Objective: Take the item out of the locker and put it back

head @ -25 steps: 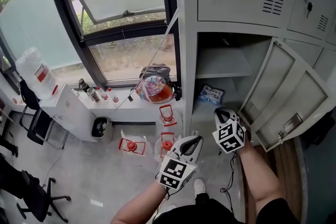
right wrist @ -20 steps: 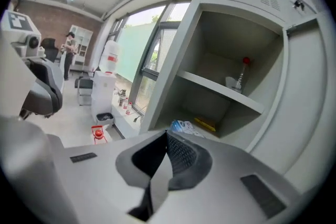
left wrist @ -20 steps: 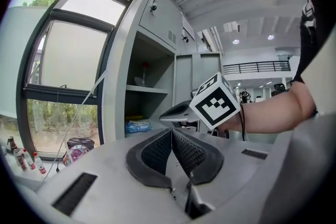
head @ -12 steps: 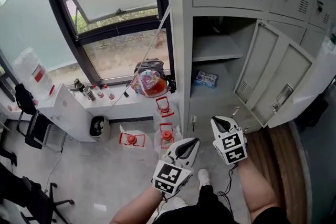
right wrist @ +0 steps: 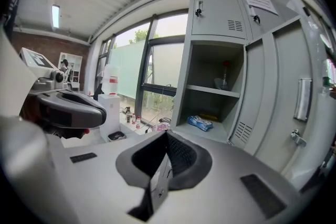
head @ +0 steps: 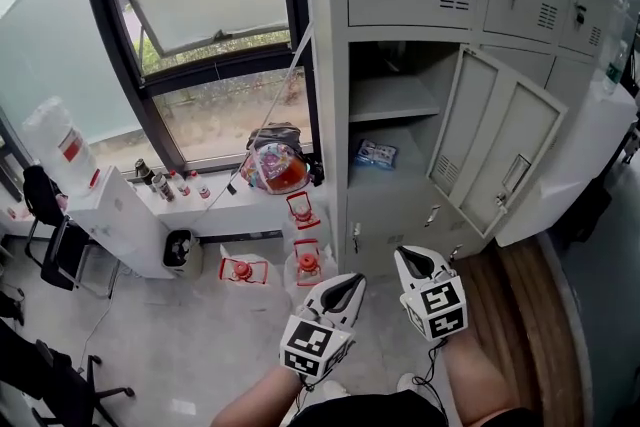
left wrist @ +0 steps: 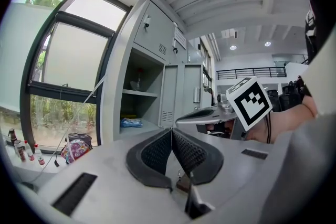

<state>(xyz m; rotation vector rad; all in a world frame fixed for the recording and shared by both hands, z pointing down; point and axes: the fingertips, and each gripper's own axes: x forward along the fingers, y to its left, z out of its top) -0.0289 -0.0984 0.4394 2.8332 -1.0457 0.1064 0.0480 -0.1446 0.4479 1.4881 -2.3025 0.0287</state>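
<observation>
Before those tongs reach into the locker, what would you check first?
1. Locker door swung open: ok.
2. Blue packet in plain sight, lying below the shelf: ok.
3. Left tongs empty: ok, shut on nothing.
4. Right tongs open and ready to grasp: not ok, shut and empty.
5. Way from the tongs to the packet free: ok, nothing seen in between.

Closed left tool (left wrist: 171, 131) before open locker (left wrist: 116, 86)
</observation>
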